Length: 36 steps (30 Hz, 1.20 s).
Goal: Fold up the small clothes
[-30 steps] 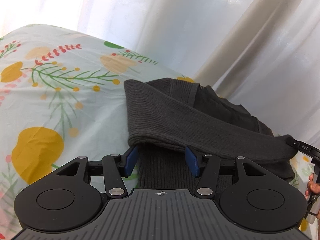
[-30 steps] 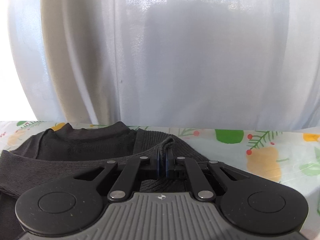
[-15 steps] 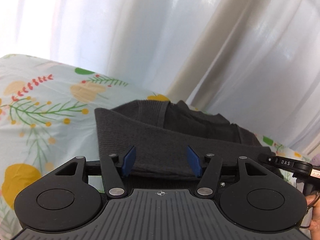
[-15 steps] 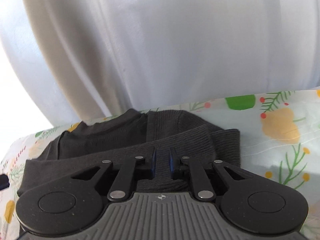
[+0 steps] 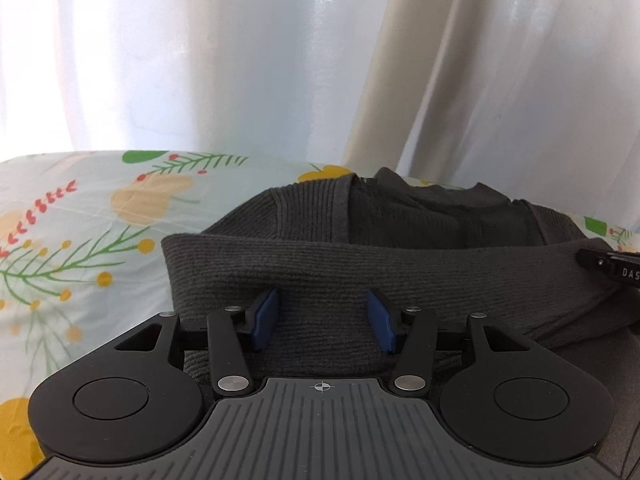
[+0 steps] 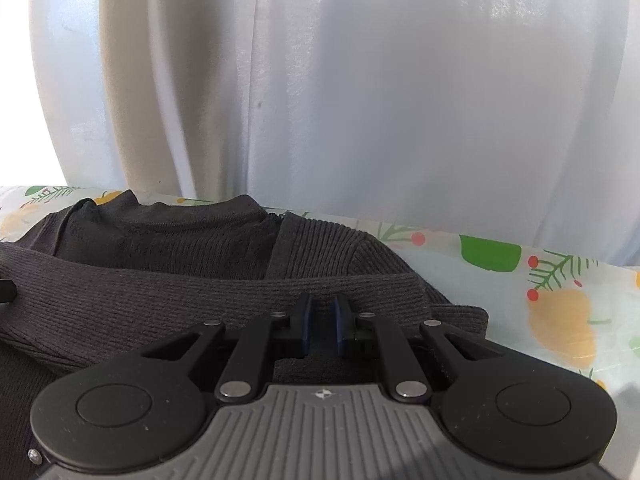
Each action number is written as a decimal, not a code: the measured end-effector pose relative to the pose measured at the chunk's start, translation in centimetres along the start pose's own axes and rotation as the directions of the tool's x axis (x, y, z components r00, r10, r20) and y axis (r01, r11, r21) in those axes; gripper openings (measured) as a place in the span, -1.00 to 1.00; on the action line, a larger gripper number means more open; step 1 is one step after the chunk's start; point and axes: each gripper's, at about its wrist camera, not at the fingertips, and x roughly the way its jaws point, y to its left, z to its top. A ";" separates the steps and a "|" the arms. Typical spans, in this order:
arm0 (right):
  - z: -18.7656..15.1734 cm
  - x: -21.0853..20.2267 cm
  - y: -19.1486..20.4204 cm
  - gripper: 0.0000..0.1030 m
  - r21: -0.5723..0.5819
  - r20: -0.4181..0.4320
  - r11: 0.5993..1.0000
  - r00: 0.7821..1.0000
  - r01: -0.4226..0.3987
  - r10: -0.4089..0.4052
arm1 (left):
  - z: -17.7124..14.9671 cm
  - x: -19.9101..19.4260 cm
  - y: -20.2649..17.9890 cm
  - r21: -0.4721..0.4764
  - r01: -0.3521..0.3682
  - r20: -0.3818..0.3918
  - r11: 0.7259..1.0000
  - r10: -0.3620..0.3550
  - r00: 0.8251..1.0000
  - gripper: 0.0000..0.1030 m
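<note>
Already done: dark knit garment (image 5: 360,264) lay on the floral table (image 5: 80,240), lower part doubled toward its collar.
Left tongs (image 5: 322,320): wide, empty.
Right tongs (image 6: 321,324): narrow gap, grip unclear.
Left: further folds, probably.

A floral tablecloth (image 5: 100,240) covers the surface, pale mint with a print of yellow blossoms, green fern-like sprigs, red berries and small orange dots. In the left wrist view it fills the left side, its far edge curving along the base of the backdrop, and a large yellow bloom sits at the near left corner. In the right wrist view the same cloth (image 6: 560,300) shows on the right, with a bold green leaf, a red-berried sprig and a soft yellow flower. Behind everything hangs a white curtain (image 5: 240,60), falling in long vertical folds, with one cream-toned fold right of centre; it fills the far half of the right wrist view (image 6: 400,100) too.
</note>
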 end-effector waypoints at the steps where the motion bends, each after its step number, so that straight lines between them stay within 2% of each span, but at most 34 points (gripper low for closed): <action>1: 0.1 -0.1 -0.2 -0.82 0.021 -0.007 1.000 1.000 -0.006 0.007 | 0.0 -0.3 0.0 -0.003 0.000 -0.005 1.000 0.000 1.000 0.06; 3: 0.1 -1.1 -0.9 -0.76 0.092 -0.028 0.995 0.999 -0.030 0.032 | -0.1 -1.4 0.2 -0.037 0.016 -0.024 0.999 -0.016 1.000 0.06; 6: -0.8 -3.5 -2.2 -0.63 0.193 -0.028 0.980 0.998 -0.057 0.063 | -0.7 -3.1 0.6 -0.092 0.090 -0.025 0.992 -0.093 0.995 0.13; 8: -1.8 -4.5 -2.8 -0.63 0.230 -0.036 0.969 0.994 -0.087 0.098 | -1.1 -3.4 0.5 -0.093 0.111 -0.038 0.989 -0.115 0.993 0.14; 11: -2.7 -4.8 -2.2 -0.63 0.169 -0.048 0.983 0.995 -0.076 0.085 | -1.5 -2.6 -0.3 -0.044 0.079 -0.048 0.996 -0.081 0.996 0.15; 13: -2.6 -4.6 -1.2 -0.63 0.094 -0.050 0.995 0.998 -0.045 0.050 | -1.5 -2.2 -0.6 -0.027 0.077 -0.035 0.997 -0.078 0.996 0.25; 16: -2.9 -3.7 0.3 -0.63 -0.052 -0.005 0.999 1.000 0.015 -0.015 | -1.4 -2.1 -0.7 -0.016 0.071 -0.027 0.997 -0.072 0.997 0.28; 18: -3.2 -3.5 0.9 -0.63 -0.099 0.018 0.994 0.999 0.045 -0.044 | -1.6 -2.2 -0.7 -0.006 0.069 -0.022 0.998 -0.069 0.997 0.28; 21: -3.1 -3.5 1.2 -0.62 -0.120 0.022 0.991 0.998 0.065 -0.063 | -1.6 -2.7 -0.6 0.006 0.060 -0.034 0.998 -0.060 0.998 0.28; 24: -2.5 -4.5 0.9 -0.61 -0.062 -0.024 0.997 0.998 0.053 -0.055 | -1.7 -4.9 0.7 -0.063 0.057 -0.041 0.996 -0.059 0.997 0.28; 26: -2.7 -6.1 0.7 -0.46 0.006 -0.087 1.000 0.996 0.001 0.000 | -2.1 -7.2 1.8 -0.099 0.081 -0.039 0.992 -0.085 0.996 0.31; 27: -3.6 -7.2 0.5 -0.40 0.058 -0.121 0.996 0.990 -0.064 0.070 | -2.5 -8.7 2.5 -0.106 0.085 -0.038 0.991 -0.089 0.995 0.34; 30: -7.1 -11.4 -0.1 -0.38 0.148 -0.198 0.972 0.957 -0.183 0.210 | -4.2 -13.4 4.3 -0.081 0.073 -0.053 0.994 -0.077 0.996 0.42; 33: -11.3 -16.8 -1.3 -0.36 0.189 -0.229 0.960 0.942 -0.205 0.246 | -6.6 -18.4 5.9 -0.048 0.052 -0.093 0.997 -0.057 0.994 0.44; 35: -13.4 -19.8 -2.5 -0.21 0.239 -0.266 0.954 0.932 -0.183 0.245 | -7.9 -20.7 6.3 -0.054 0.074 -0.132 0.996 -0.081 0.988 0.44; 36: -14.5 -21.1 -3.1 -0.20 0.272 -0.294 0.948 0.923 -0.167 0.247 | -8.7 -21.9 6.3 -0.071 0.103 -0.152 0.992 -0.113 0.982 0.44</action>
